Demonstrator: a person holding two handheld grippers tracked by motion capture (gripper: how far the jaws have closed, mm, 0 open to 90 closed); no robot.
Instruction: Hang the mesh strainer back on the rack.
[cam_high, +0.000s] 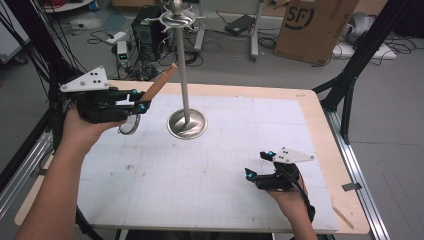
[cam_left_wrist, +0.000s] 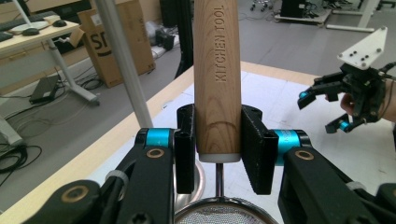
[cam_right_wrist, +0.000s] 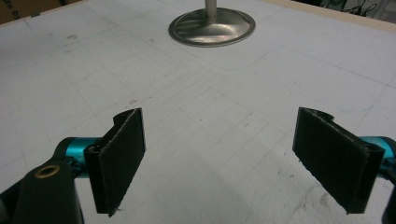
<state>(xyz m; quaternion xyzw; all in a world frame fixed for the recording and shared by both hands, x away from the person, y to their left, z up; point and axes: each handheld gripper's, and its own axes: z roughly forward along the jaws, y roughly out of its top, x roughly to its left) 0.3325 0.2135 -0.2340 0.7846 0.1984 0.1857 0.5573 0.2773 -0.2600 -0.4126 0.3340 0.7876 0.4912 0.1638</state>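
Your left gripper (cam_high: 141, 101) sits at ten o'clock, raised off the table, pointing toward three o'clock, its jaws clamped on the handle (cam_left_wrist: 217, 79). Your right gripper (cam_high: 260, 164) rests low at five o'clock, pointing toward ten o'clock, jaws spread wide with nothing between them.

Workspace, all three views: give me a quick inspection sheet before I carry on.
Surface: white gridded mat on a wooden table, scuffed.
Job's things: wooden-handled wire-mesh strainer, marked KITCHEN TOOL, lifted off the mat; steel hanging stand with round base at mat centre.
Clutter: wooden strip at the table's right edge.
Grippers: left gripper clamped on the strainer handle; right gripper open, nothing between the jaws.
Cables: loose on the floor behind the table.
Surroundings: cardboard box, desk legs.
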